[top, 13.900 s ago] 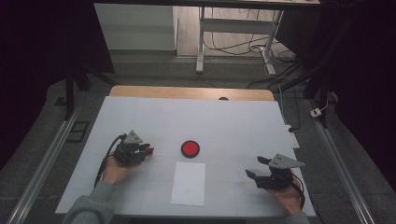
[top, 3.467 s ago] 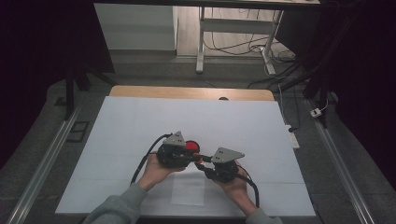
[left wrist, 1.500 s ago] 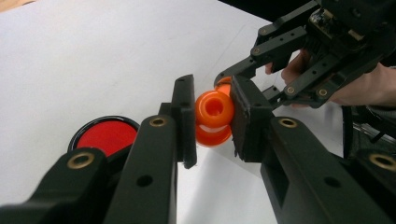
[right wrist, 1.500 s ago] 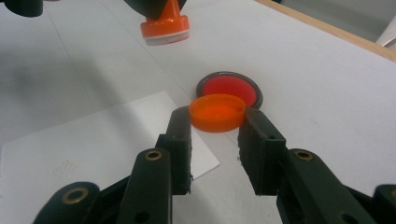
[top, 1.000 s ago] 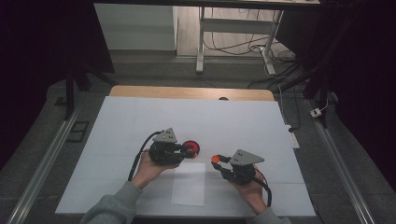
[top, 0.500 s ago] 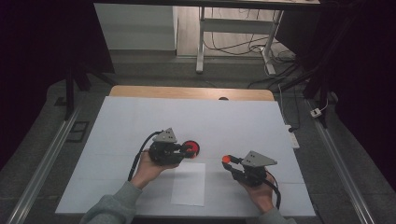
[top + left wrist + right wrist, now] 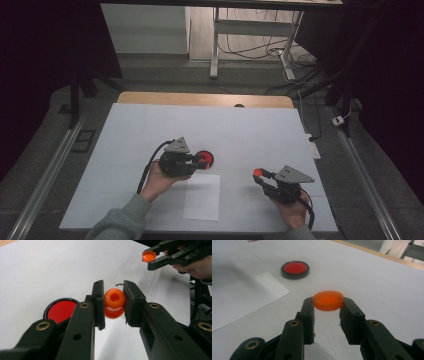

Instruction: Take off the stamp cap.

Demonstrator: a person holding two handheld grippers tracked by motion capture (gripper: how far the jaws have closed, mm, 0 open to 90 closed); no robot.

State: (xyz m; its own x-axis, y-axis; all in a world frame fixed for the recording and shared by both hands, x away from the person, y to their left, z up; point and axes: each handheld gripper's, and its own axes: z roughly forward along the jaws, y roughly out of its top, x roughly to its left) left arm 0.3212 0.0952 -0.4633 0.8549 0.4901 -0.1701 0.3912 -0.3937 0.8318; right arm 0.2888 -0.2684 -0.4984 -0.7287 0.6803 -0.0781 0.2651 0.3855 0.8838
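The left gripper (image 7: 113,303) has its black fingers (image 7: 98,302) closed on a small orange bottle (image 7: 114,302), a glossy plastic piece with a round open neck facing the camera of the left gripper view and a wider collar below it. The pads press on the neck from both sides. In the high view this gripper (image 7: 202,160) lies level above the white surface (image 7: 125,130), the left hand (image 7: 159,180) wrapped around its body from below and the grey three-cornered plate on top.

Just beside the bottle, on the surface, rests a round dish (image 7: 60,311), flat and shallow, with a black rim and a matte red centre; it also appears in the right gripper view (image 7: 295,269) and in the high view (image 7: 206,159). A plain white sheet of paper (image 7: 202,197) lies flat near it, toward the person.

The right gripper (image 7: 328,303) pinches an orange cap (image 7: 328,300), a low smooth disc of slightly translucent plastic, its rim caught between the fingertips (image 7: 308,306). In the high view the cap (image 7: 258,173) sits well apart from the bottle, off to the right, held a little above the surface. The right hand (image 7: 292,210) holds its gripper (image 7: 261,175) level, fingers pointing left toward the other one.
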